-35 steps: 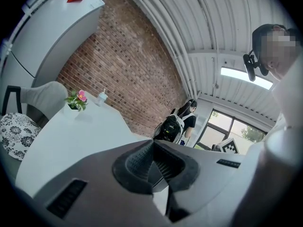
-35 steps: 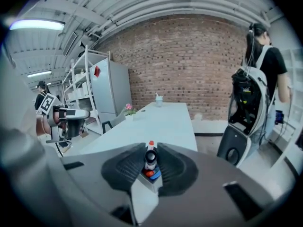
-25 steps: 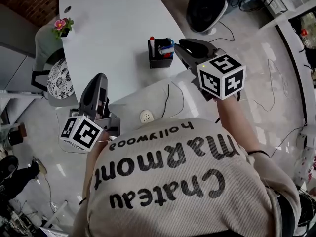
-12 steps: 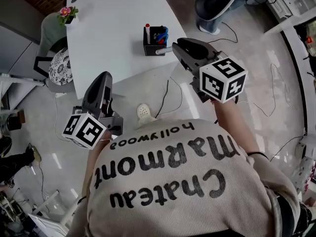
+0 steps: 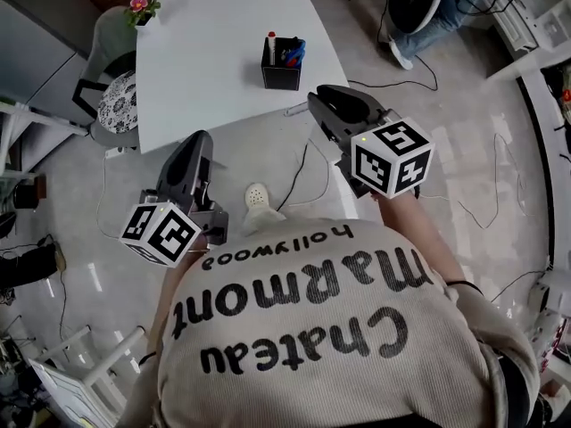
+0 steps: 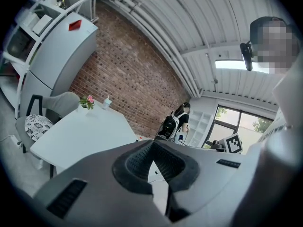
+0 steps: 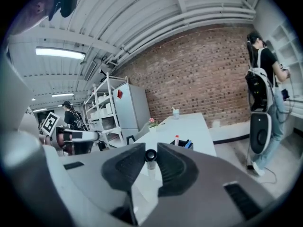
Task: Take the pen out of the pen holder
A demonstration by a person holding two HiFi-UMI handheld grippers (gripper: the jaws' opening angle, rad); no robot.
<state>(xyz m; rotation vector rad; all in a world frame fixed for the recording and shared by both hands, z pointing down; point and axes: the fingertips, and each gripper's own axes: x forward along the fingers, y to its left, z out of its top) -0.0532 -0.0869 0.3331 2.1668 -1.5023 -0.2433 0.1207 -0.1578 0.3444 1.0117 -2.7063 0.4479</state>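
The black pen holder (image 5: 281, 64) stands near the white table's (image 5: 205, 52) right edge, with a red-capped marker and blue items upright in it. My right gripper (image 5: 311, 105) hangs over the floor just off the table's near corner, shut on a pen (image 5: 297, 109) that pokes out to the left. In the right gripper view the pen (image 7: 150, 157) shows end-on between the pads, with the holder (image 7: 182, 144) far beyond. My left gripper (image 5: 198, 143) is shut and holds nothing, below the table's near edge. The left gripper view shows its jaw tips (image 6: 152, 143) touching.
A grey chair with a patterned cushion (image 5: 116, 105) stands left of the table, and a small flower pot (image 5: 141, 7) sits at its far corner. Cables (image 5: 303, 172) and a white slipper (image 5: 259, 198) lie on the floor. A person (image 7: 261, 79) stands at the right.
Both grippers have drawn back from the table and now hang over the floor. The pen holder looks farther off. The right gripper still carries the pen.
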